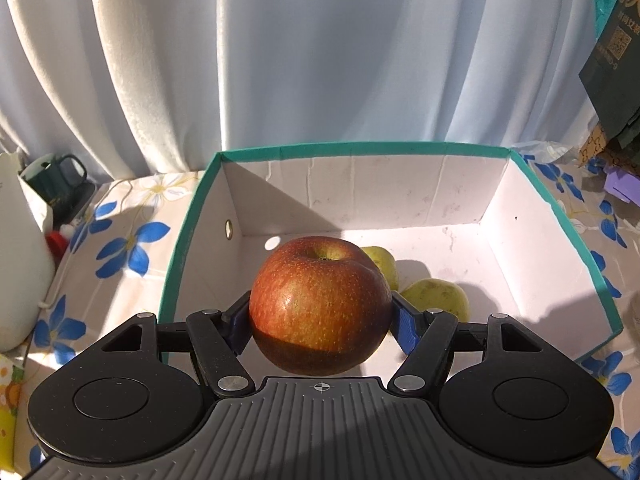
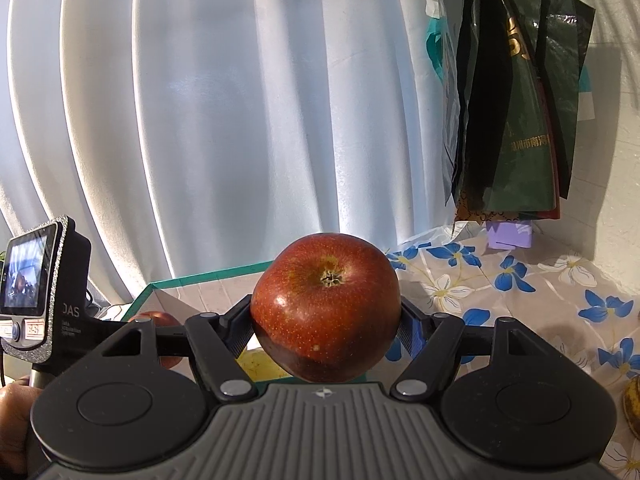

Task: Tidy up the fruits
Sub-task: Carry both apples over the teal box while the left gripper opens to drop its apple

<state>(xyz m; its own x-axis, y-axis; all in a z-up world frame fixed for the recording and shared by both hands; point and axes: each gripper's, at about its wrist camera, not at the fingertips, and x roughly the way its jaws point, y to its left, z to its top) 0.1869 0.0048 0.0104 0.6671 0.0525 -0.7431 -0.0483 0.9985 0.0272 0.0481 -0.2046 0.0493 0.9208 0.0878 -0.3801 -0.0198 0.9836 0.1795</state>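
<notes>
My left gripper (image 1: 320, 322) has its two fingers pressed on the sides of a big red apple (image 1: 320, 306). The blue pads (image 1: 407, 326) hug it tight, so the apple is held up in the air. It hangs over the open white box (image 1: 520, 248) with the green rim. Down in the box, behind the apple, lie two yellow-green fruits (image 1: 438, 300), close together on the floor of the box. The box sits on a tablecloth (image 1: 128, 240) with blue flowers. Off to the left I see a white jug (image 1: 20, 264) and a dark green mug (image 1: 60, 184).

My right gripper (image 2: 326, 328) also holds a red apple (image 2: 326, 312), squeezed between its fingers, with its little brown end facing me. This second red apple is up above the table, near the box's green edge (image 2: 208, 274). On the left, a hand (image 2: 16, 408) holds the other gripper with its small screen (image 2: 26, 276). A white curtain (image 2: 240, 120) hangs behind, and dark bags (image 2: 516, 92) hang on the right.
</notes>
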